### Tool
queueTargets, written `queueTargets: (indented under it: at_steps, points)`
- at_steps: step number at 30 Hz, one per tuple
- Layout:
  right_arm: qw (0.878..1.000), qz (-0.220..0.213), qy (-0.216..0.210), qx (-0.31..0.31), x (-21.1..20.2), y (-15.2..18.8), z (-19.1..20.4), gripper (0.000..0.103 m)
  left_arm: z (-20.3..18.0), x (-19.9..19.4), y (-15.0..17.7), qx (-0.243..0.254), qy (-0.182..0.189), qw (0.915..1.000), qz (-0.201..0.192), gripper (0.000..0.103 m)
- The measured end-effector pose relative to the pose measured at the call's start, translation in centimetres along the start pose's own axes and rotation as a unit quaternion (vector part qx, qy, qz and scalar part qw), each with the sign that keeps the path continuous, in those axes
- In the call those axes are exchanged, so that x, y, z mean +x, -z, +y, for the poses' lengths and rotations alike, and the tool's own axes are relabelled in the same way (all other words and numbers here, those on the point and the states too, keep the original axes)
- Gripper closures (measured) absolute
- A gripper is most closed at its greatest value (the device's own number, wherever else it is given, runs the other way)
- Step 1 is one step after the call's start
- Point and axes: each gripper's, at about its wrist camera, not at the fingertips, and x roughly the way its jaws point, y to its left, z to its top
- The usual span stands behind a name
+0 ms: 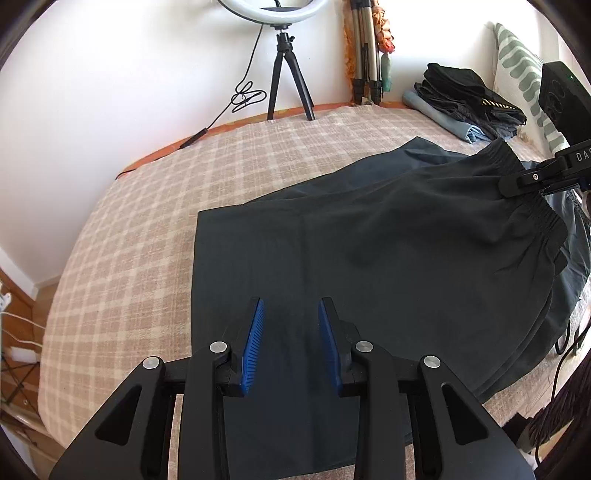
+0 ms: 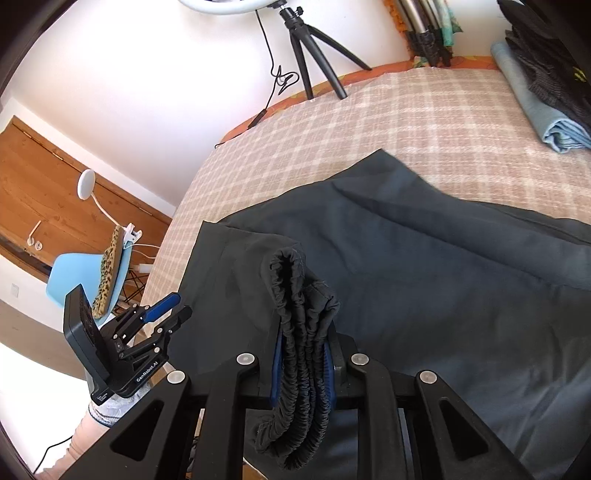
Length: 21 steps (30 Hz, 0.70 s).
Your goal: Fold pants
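Home bedroom, plaid-covered bed (image 1: 147,206), folded clothes (image 1: 465,99)

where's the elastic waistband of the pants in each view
Left wrist view: the waistband sits far right, mid height, pinched by the right tool.
Right wrist view: the waistband is bunched at lower centre between that tool's blue pads.
Shared landmark: the black tripod at the top, against the wall.

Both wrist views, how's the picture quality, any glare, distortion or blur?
Left wrist view: strong fisheye bend, dark vignette corners, the white wall blown out near the ring light, pants sharp but dim. Right wrist view: same curvature, the floor at lower left overexposed, the waistband in the right gripper crisp.
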Motion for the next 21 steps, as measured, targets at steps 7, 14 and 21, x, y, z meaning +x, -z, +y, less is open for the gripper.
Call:
queueTargets:
  at_steps: [7,14,21]
  points:
    - [0.997,-0.02,0.059,0.036,-5.5,0.4,-5.6,0.086,-1.7,0.4,-2.4,0.013,0.022,0.9996,-0.014,0.074]
    - [0.991,-0.03,0.11,0.07,-10.9,1.1,-11.4,0.086,-5.1,1.6,-2.3,0.048,0.045,0.9978,0.006,0.074]
    - [0.983,-0.035,0.152,0.093,-13.7,1.3,-15.4,0.086,-7.5,2.1,-2.2,0.074,0.061,0.9952,0.016,0.074]
